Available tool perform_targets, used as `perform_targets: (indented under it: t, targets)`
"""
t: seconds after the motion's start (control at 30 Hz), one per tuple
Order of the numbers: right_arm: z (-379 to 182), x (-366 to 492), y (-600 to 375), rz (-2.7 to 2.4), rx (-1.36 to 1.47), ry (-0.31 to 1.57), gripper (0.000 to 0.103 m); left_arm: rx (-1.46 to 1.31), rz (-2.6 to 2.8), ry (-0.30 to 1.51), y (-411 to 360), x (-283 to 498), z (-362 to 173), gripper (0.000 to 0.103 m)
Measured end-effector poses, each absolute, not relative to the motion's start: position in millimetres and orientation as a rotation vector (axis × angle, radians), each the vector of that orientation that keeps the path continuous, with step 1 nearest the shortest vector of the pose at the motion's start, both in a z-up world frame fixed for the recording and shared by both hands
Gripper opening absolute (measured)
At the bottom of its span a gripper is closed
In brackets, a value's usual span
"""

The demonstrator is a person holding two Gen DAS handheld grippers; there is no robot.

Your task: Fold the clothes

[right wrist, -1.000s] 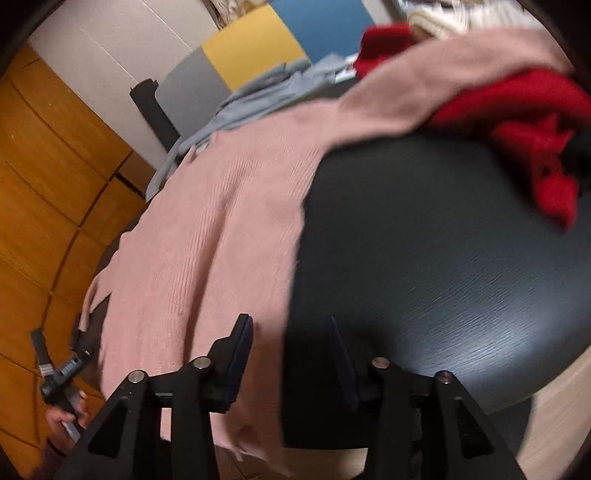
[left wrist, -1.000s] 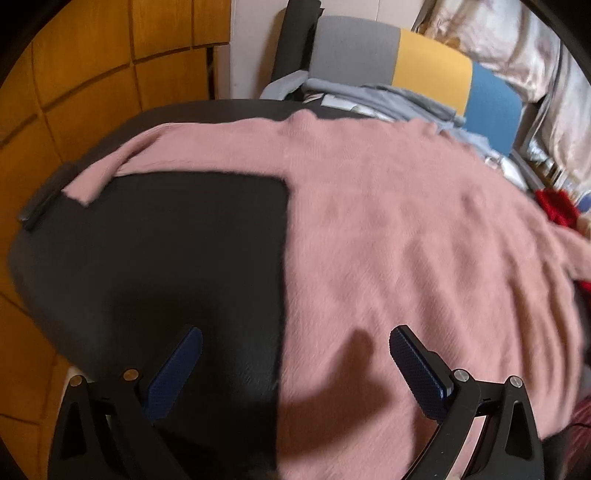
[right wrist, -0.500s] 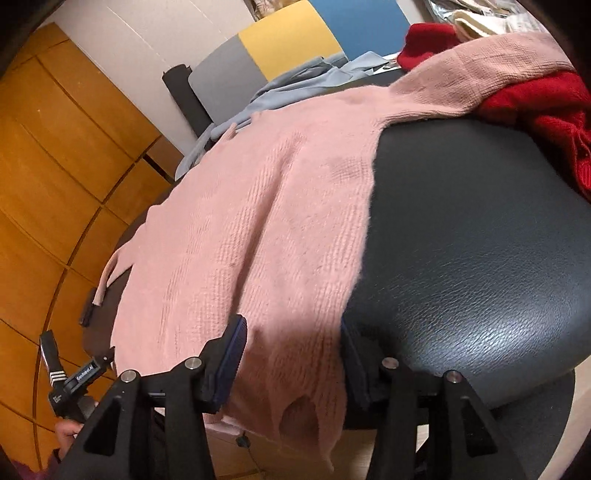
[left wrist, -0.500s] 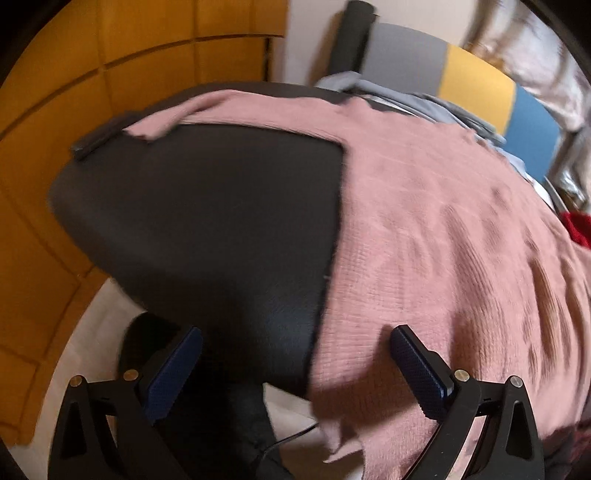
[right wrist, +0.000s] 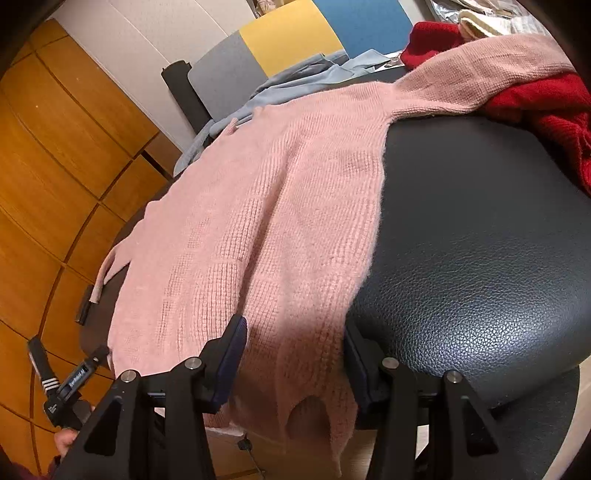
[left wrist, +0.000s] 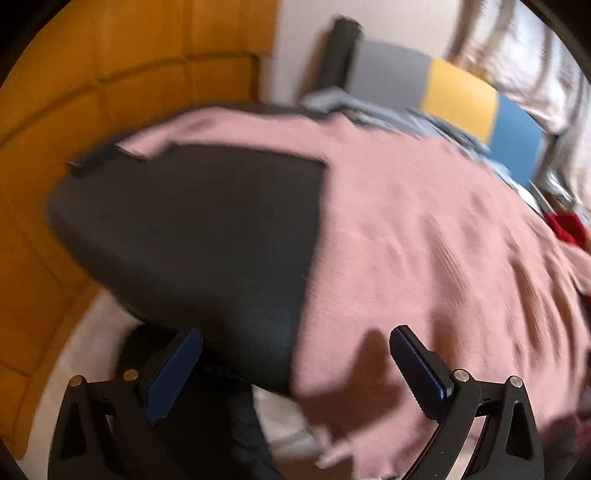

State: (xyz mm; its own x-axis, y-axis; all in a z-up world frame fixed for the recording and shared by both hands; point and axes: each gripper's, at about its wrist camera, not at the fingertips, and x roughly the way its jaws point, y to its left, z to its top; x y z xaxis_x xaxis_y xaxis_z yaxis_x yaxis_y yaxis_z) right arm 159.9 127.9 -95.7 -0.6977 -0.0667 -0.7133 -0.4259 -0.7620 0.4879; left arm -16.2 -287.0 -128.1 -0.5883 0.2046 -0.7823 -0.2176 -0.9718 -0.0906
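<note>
One pink sweater (right wrist: pixel 258 221) lies spread flat across a black padded table (right wrist: pixel 480 229), its hem hanging over the near edge. One sleeve (right wrist: pixel 476 77) stretches off toward the far right, where it lies over a heap of red knitwear (right wrist: pixel 546 107); the other sleeve (left wrist: pixel 192 129) runs out along the far left side of the table, its cuff close to the rim.

The right claw (right wrist: pixel 293 363) sits low at the near edge, its dark-blue fingers (right wrist: pixel 231 354) standing apart on either side of the hanging hem, with the knit between them but not pinched. The left claw (left wrist: pixel 295 373) hovers at the sweater's left side, fingers wide apart, one over bare black table and the other over the pink knit; that view is smeared with motion blur. In the right wrist view the left claw also shows small at the lower left, held in a hand (right wrist: pixel 68 441).

Beyond the sweater a pale blue garment (right wrist: pixel 291 85) is bunched at the table's far edge, below a chair back (right wrist: pixel 288 33) in grey, yellow and blue panels. Orange wooden panelling (right wrist: pixel 55 147) covers the wall to the left.
</note>
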Motion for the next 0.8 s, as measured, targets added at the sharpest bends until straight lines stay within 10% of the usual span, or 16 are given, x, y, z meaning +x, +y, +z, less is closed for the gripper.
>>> perform_targets:
  t: [0.17,0.27,0.33,0.43,0.8]
  targets:
    - [-93,157,119,2.551,-1.132,0.846,0.052,-1.37,2.539,-0.165,-292,-29,-135,0.099]
    - [-91,148,100,2.568,-1.211,0.634,0.015,-1.407,2.527,-0.208,-300,-34,-130,0.087]
    - [-92,146,97,2.562,-1.235,0.611,0.011,-1.43,2.513,-0.247,-308,-37,-126,0.07]
    - [-88,151,106,2.545,-1.213,0.683,0.01,-1.415,2.472,-0.277,-323,-39,-111,0.005]
    - [-50,203,170,2.42,-1.055,0.853,0.008,-1.366,2.431,-0.197,-324,-46,-100,0.005]
